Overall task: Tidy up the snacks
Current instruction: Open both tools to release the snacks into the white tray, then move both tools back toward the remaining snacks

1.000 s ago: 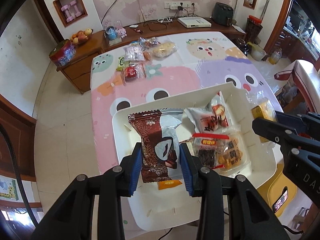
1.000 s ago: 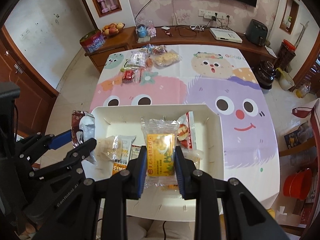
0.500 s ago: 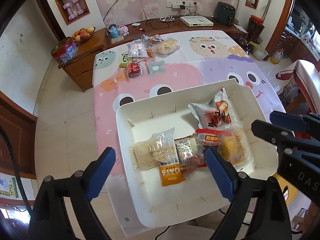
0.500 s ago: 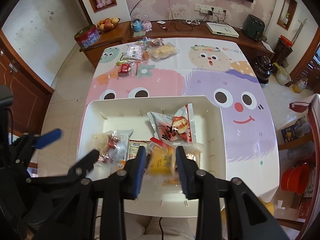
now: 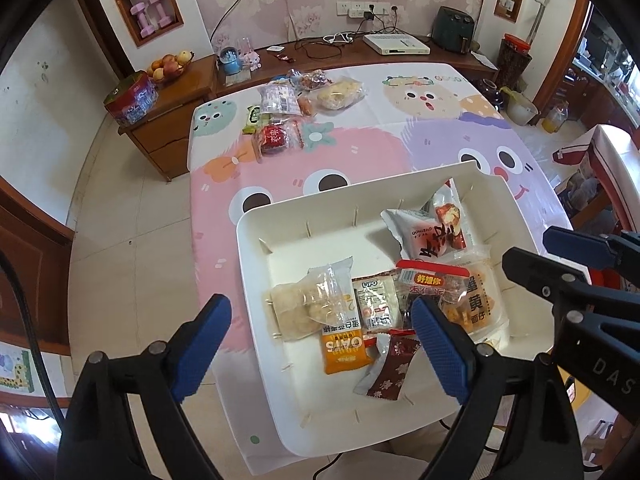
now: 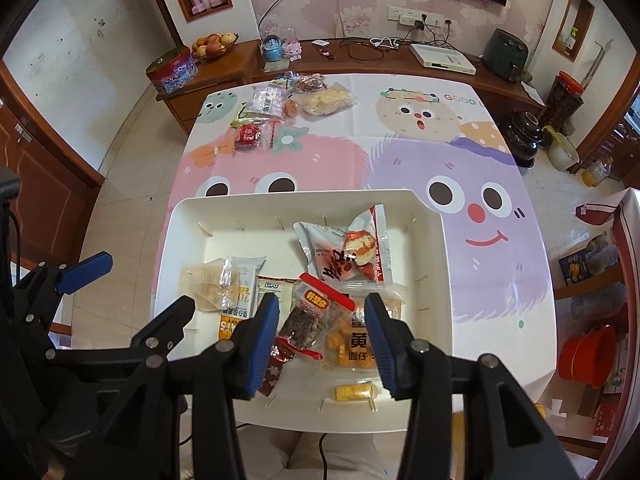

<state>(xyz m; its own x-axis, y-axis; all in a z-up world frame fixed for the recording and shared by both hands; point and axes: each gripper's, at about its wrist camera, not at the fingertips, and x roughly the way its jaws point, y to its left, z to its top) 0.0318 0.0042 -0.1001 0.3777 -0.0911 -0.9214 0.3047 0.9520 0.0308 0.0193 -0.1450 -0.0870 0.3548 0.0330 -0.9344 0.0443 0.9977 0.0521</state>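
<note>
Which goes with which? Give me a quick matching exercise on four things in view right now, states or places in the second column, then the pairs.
Column 1
1. left gripper
2. brown snowflake wrapper
3. orange OATS packet
4. red round snack

Column 2
A. on the tablecloth at the far end, outside the white tray
B. in the tray, partly under a clear bag of pale puffs
C. open, holding nothing
D. in the tray's near part, just in front of the OATS packet's right corner

Pairs: 1-C, 2-D, 3-B, 4-A
</note>
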